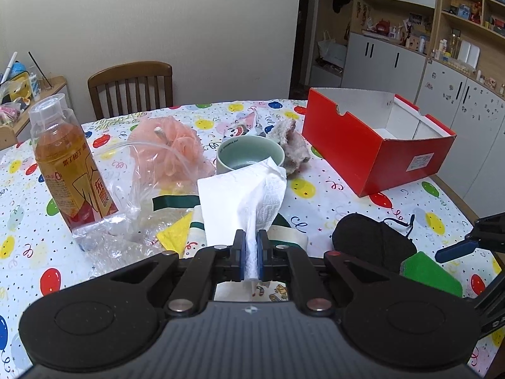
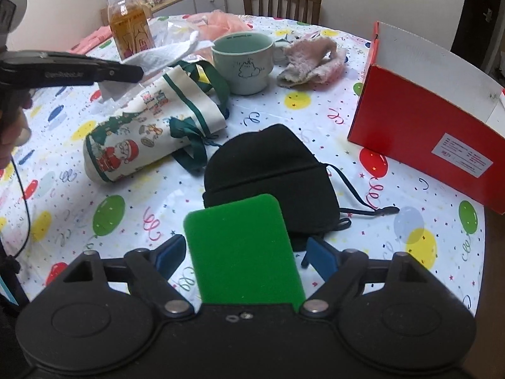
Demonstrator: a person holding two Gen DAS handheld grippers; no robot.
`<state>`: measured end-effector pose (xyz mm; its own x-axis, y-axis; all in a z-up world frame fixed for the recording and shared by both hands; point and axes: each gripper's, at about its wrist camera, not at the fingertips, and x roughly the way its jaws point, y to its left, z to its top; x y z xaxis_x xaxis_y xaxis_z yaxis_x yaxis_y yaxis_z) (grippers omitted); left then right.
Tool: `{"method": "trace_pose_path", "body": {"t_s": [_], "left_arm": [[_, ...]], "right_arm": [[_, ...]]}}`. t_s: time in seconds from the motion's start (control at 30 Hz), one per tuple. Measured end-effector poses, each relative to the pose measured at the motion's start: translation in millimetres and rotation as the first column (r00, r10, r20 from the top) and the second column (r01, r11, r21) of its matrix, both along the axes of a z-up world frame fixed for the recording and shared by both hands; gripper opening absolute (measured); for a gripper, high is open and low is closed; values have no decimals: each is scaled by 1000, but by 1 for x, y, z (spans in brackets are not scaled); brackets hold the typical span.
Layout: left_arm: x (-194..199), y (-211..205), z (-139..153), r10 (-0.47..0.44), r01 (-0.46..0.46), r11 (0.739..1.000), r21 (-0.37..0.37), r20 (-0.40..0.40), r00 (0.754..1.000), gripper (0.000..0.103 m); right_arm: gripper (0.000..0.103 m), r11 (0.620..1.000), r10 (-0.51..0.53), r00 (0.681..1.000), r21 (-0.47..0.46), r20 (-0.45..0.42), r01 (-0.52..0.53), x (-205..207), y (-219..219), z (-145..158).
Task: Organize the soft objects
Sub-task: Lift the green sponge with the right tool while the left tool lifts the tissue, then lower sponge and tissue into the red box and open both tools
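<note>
My left gripper (image 1: 251, 254) is shut on a white paper tissue (image 1: 240, 195) and holds it above the table; it also shows in the right wrist view (image 2: 164, 53). My right gripper (image 2: 244, 257) is open, its blue pads (image 2: 322, 257) on either side of a green sponge (image 2: 243, 249) that lies between them. A black beanie (image 2: 271, 170) lies just beyond the sponge. A pink fuzzy cloth (image 2: 312, 60), a peach bath pouf (image 1: 172, 145) and a Christmas-print fabric bag (image 2: 151, 126) lie on the table. The red open box (image 1: 378, 135) stands at the right.
A pale green mug (image 2: 244, 63) stands mid-table. A bottle of tea (image 1: 68, 161) stands left beside crumpled clear plastic (image 1: 126, 214). A wooden chair (image 1: 131, 87) is behind the table. Cabinets stand at the far right.
</note>
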<state>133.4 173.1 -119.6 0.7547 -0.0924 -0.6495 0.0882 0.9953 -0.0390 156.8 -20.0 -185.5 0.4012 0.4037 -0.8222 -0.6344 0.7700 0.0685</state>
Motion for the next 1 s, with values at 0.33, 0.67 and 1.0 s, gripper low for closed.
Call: {"method": "trace_pose_path", "body": {"t_s": [0.33,0.67,1.0], "left_arm": [[-5,-11,1,11,-11,1000,9,-7,1000,7],[-2,-25,13,2,-2,1000,-6,23,1000,7],[19,-67,47,-90,90,996,7,77,993,7]], "right_arm": [[65,999,46,997,-13,65,-45,-4,7,2],[63,954,-157,980,277,125,118,24,-59,84],[63,944,-245,953,270,178,192,65,-98,124]]}}
